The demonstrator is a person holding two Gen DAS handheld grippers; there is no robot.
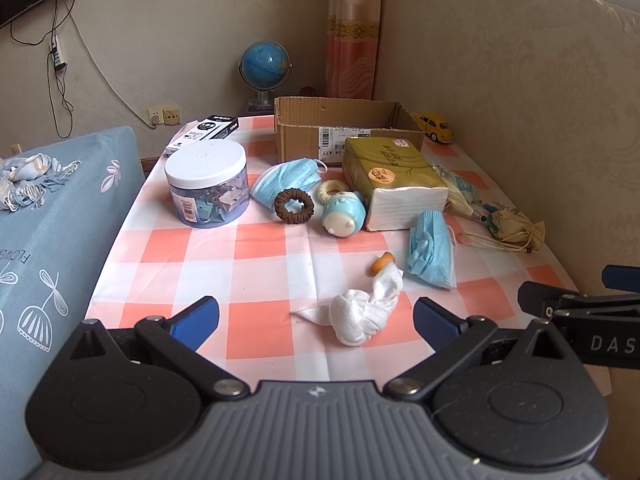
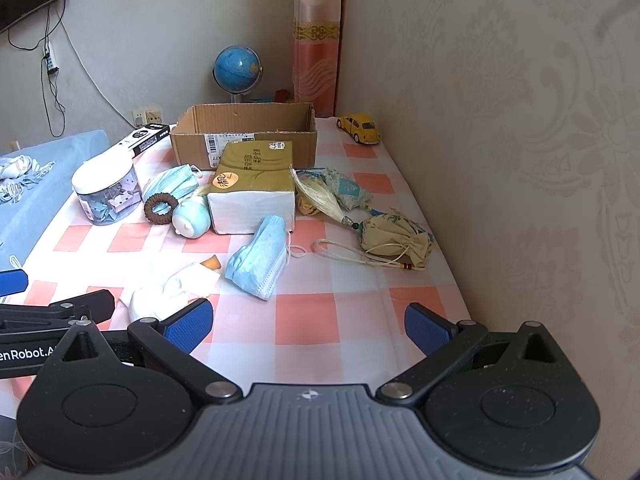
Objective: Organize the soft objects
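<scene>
A crumpled white cloth (image 1: 360, 314) lies near the table's front, just ahead of my open, empty left gripper (image 1: 316, 322); it also shows in the right wrist view (image 2: 168, 292). A folded blue face mask (image 1: 432, 254) (image 2: 258, 260) lies to its right. A second blue mask (image 1: 286, 178) (image 2: 172, 182) lies further back by a brown hair scrunchie (image 1: 294, 206). A tissue pack (image 1: 394, 180) (image 2: 254, 192) sits in front of an open cardboard box (image 1: 344, 128) (image 2: 244, 134). Two fabric drawstring pouches (image 2: 394, 236) lie at the right. My right gripper (image 2: 308, 326) is open and empty above the tablecloth.
A plastic jar with a white lid (image 1: 206, 182), a pale blue round toy (image 1: 344, 214), a small orange piece (image 1: 382, 264), a yellow toy car (image 1: 434, 126), a black-and-white box (image 1: 204, 134) and a globe (image 1: 264, 68) stand around. A wall runs along the right; a blue-covered bed (image 1: 52, 220) is left.
</scene>
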